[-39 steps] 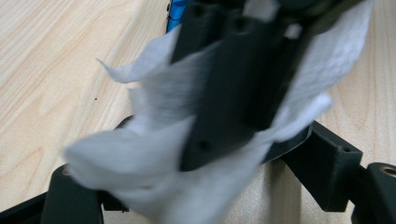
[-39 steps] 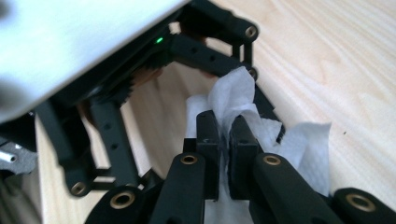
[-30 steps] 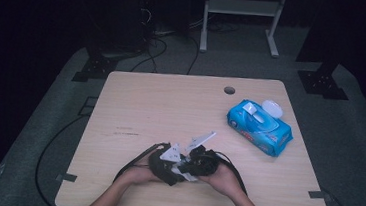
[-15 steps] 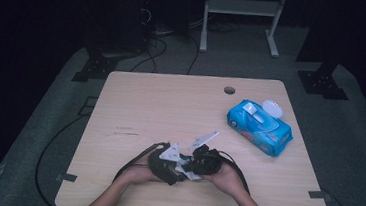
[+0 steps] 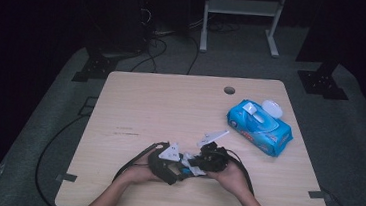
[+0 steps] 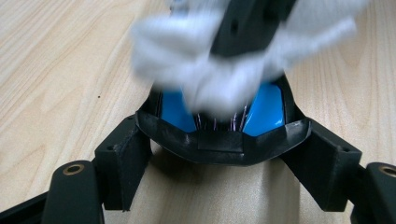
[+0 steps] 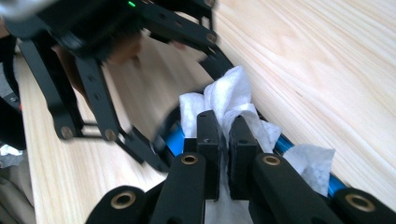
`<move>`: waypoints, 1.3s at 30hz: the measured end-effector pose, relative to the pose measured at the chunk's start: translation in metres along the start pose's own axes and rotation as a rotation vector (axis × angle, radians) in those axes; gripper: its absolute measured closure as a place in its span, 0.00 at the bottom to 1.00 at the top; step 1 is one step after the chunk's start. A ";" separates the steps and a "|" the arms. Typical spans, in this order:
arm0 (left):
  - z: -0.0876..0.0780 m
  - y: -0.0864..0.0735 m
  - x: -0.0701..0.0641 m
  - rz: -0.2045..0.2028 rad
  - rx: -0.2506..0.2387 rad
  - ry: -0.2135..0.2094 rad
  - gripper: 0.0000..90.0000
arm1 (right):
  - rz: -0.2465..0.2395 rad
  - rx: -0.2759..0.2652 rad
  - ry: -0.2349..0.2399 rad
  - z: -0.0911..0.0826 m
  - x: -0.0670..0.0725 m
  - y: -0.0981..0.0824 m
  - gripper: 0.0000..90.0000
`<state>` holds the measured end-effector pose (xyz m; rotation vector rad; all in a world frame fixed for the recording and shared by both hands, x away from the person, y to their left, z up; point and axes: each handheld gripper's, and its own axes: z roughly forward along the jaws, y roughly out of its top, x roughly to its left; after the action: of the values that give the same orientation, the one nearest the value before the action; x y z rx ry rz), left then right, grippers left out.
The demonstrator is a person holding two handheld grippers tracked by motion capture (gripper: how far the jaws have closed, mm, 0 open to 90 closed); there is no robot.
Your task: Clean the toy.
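at the near edge of the wooden table (image 5: 170, 107), around six o'clock in the high view, two hands bring their grippers together nose to nose. toward three o'clock lies a blue wipes pack (image 5: 259, 122), its lid flipped up, well apart from them. the left gripper (image 6: 224, 112) has its jaws spread wide around a white wipe (image 7: 233, 100). the right gripper (image 7: 224, 135) has its jaws pinched narrow on that wipe, which bunches out past its tips.
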<state>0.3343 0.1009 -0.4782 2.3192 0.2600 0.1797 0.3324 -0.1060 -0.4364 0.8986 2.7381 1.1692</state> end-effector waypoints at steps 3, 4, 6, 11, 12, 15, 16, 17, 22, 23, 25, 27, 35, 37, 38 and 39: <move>0.000 0.000 0.000 -0.002 0.003 0.000 0.28 | 0.011 -0.010 -0.027 -0.010 -0.006 -0.007 0.95; 0.000 0.000 0.000 -0.002 0.003 0.001 0.28 | 0.016 -0.012 -0.035 -0.015 -0.009 -0.010 0.95; 0.000 0.000 0.000 -0.002 0.001 0.001 0.28 | 0.028 -0.018 -0.050 -0.021 -0.013 -0.016 0.95; 0.000 0.000 0.000 0.000 0.001 -0.001 0.28 | 0.070 -0.011 -0.095 -0.033 -0.027 -0.036 0.95; 0.000 0.000 0.000 0.001 0.003 0.000 0.28 | 0.091 -0.018 -0.090 -0.035 -0.029 -0.042 0.95; 0.000 0.000 0.000 0.003 0.003 0.002 0.28 | 0.119 -0.036 -0.092 -0.040 -0.033 -0.050 0.95; 0.000 0.000 0.000 0.001 0.001 0.003 0.28 | 0.121 -0.039 -0.095 -0.041 -0.034 -0.052 0.95; 0.000 0.000 0.000 0.003 0.003 0.003 0.28 | 0.119 -0.042 -0.100 -0.042 -0.034 -0.053 0.95; 0.000 0.000 0.000 0.004 0.006 0.004 0.28 | 0.127 -0.027 -0.120 -0.043 -0.037 -0.053 0.95; 0.000 0.000 0.000 0.002 0.004 0.003 0.28 | 0.131 -0.026 -0.122 -0.042 -0.038 -0.051 0.95; 0.000 0.000 0.000 0.002 0.005 0.002 0.28 | 0.117 -0.027 -0.124 -0.036 -0.036 -0.044 0.95; 0.000 0.000 0.000 0.001 0.003 0.002 0.28 | 0.092 -0.034 -0.126 -0.030 -0.033 -0.034 0.95; 0.000 0.000 0.000 0.002 0.004 0.000 0.28 | 0.119 -0.038 -0.139 -0.030 -0.047 -0.038 0.95; 0.000 0.000 0.000 0.004 0.006 -0.001 0.28 | 0.141 -0.048 -0.141 -0.033 -0.050 -0.042 0.95; 0.000 0.000 0.000 0.004 0.006 -0.001 0.28 | 0.145 -0.044 -0.143 -0.033 -0.050 -0.041 0.95; 0.000 0.000 0.000 0.004 0.006 -0.001 0.28 | 0.136 -0.038 -0.151 -0.033 -0.049 -0.040 0.95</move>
<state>0.3346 0.1009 -0.4781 2.3260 0.2553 0.1802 0.3454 -0.1746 -0.4491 1.1343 2.5627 1.1179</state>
